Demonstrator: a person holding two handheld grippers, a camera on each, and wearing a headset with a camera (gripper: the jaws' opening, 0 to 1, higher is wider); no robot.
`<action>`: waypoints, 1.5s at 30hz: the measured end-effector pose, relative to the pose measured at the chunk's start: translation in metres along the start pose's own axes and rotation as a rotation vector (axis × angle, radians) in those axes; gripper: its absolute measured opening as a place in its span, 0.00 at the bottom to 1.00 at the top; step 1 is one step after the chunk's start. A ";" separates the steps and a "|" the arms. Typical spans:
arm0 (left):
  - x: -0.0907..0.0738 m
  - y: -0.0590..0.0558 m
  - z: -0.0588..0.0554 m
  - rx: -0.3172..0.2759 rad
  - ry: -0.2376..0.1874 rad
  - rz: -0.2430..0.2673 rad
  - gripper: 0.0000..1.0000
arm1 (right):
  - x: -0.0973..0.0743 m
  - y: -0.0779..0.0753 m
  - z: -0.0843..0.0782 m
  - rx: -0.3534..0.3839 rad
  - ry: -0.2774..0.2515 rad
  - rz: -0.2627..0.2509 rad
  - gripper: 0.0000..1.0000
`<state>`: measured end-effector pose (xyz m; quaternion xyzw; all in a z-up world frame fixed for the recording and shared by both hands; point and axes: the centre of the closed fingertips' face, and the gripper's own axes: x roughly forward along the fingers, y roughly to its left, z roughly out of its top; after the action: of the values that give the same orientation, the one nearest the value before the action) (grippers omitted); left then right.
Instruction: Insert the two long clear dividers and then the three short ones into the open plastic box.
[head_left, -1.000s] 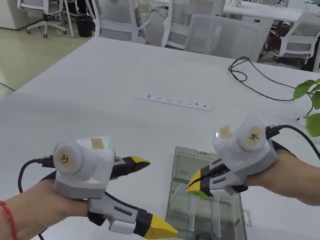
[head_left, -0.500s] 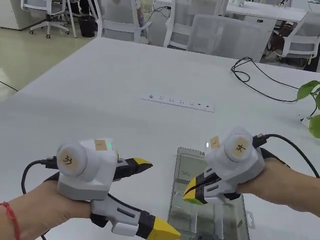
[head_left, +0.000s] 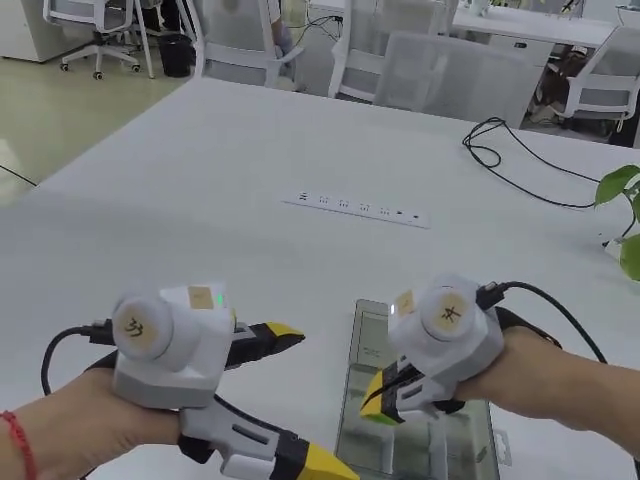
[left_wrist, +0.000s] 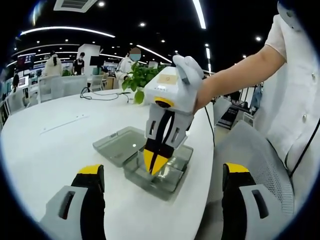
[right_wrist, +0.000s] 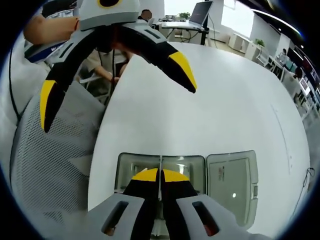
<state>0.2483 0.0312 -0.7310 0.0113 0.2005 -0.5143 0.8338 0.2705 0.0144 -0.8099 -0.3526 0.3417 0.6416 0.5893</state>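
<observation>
Clear plastic sits under your right hand: the open plastic box (right_wrist: 131, 172) lies on the white tabletop (head_left: 220, 180) close to the near edge, with its hinged lid (right_wrist: 232, 175) folded flat beside it on the side away from you. Your right gripper (head_left: 375, 398) points down into the box, and its yellow-tipped fingers (right_wrist: 147, 176) are pressed together on a thin clear divider (right_wrist: 160, 161). In the right gripper view you see that divider edge-on, as a fine line running from the fingertips across the box to its far wall, roughly mid-way along the box. In the left gripper view the closed tips dip below the rim of the box.

Your left gripper (head_left: 303, 398) hangs above the tabletop to the left of the box, apart from it, with its fingers spread wide and nothing between them. It points across towards the right gripper.

Further back on the tabletop you have a white power strip (head_left: 355, 208) lying flat near the middle. A black cable (head_left: 505, 160) loops at the far right, and the green leaves of a plant (head_left: 622, 195) show at the right edge. Office chairs (head_left: 430, 70) stand beyond the far side.

How many dividers already stand in the box cannot be made out through the clear walls.
</observation>
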 end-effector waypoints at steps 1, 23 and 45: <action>0.000 0.000 0.000 0.000 0.000 0.000 1.00 | 0.001 0.000 -0.001 -0.006 0.012 0.000 0.03; -0.001 0.004 -0.008 0.012 0.034 0.005 1.00 | -0.018 -0.004 0.001 0.035 -0.042 -0.046 0.12; -0.005 0.009 -0.021 0.025 0.097 0.009 1.00 | -0.122 0.002 -0.102 0.213 -0.081 -0.153 0.44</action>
<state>0.2472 0.0449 -0.7505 0.0475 0.2342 -0.5120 0.8251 0.2802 -0.1356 -0.7580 -0.2869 0.3561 0.5683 0.6841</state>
